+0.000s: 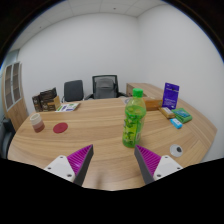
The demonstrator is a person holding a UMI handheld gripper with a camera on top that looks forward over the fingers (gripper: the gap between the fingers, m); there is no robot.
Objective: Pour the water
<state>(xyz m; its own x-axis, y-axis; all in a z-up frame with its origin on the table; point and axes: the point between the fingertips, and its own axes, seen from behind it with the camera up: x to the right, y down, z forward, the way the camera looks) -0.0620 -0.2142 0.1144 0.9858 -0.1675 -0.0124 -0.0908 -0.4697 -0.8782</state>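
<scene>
Green bottle [133,120] stands beyond parted fingers [150,158].

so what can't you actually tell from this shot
- Green bottle, gripper view: water level unclear through its patterned wall.
- Cup across the table: too small to see its contents.
- Purple box: print too small to read.
- Gripper: open, holding nothing.
</scene>
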